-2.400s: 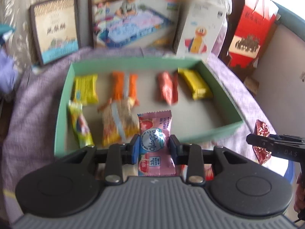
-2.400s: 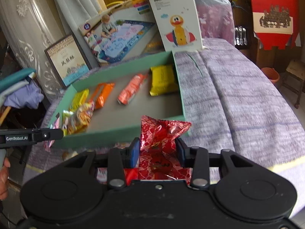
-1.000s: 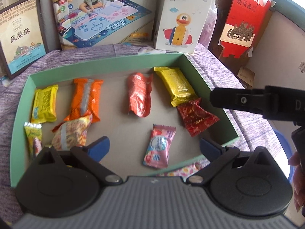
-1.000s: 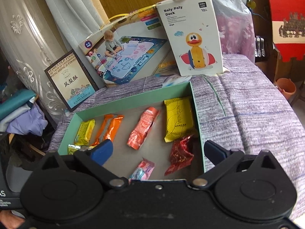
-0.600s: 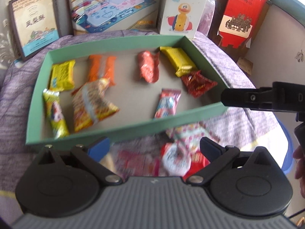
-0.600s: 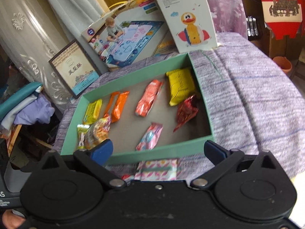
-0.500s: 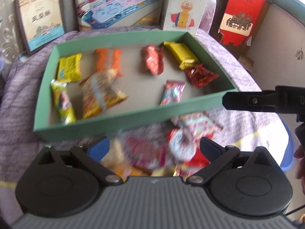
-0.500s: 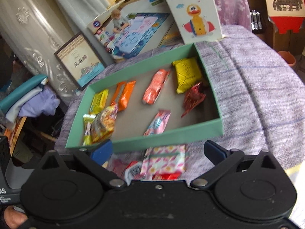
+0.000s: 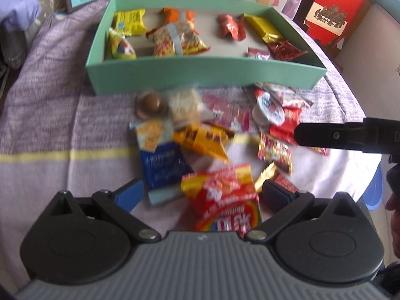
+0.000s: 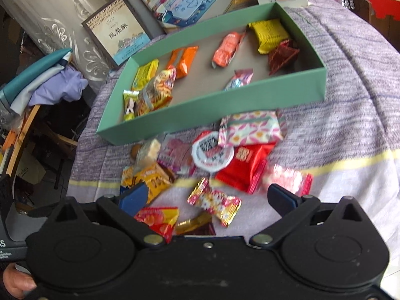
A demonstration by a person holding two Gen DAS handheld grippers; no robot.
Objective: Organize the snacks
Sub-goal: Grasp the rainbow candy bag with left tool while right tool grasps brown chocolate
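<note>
The green box [image 9: 200, 72] [image 10: 212, 107] holds several snacks, among them a pink packet [image 10: 238, 78] and a dark red packet [image 10: 282, 56] near its right end. A pile of loose snacks lies on the purple cloth in front of the box. My left gripper [image 9: 202, 193] is open low over the pile's near side, with a red-and-yellow packet [image 9: 225, 200] lying between its fingers, not held. My right gripper [image 10: 207, 198] is open above a red-and-gold candy [image 10: 215, 201]. One finger [image 9: 337, 137] of the right gripper shows at the right of the left wrist view.
A red packet [image 10: 243, 166], a round lidded cup [image 10: 212, 153], a blue packet [image 9: 162, 165] and a floral packet [image 10: 250, 127] lie in the pile. Toy boxes and a framed box [image 10: 117, 32] stand behind the green box. The cloth [image 10: 350, 125] drops off at the right.
Both grippers, open throughout the last second, have drawn back from the box and tipped down over the loose pile. The pink and dark red packets, held 2.4 s ago, now lie in the box.
</note>
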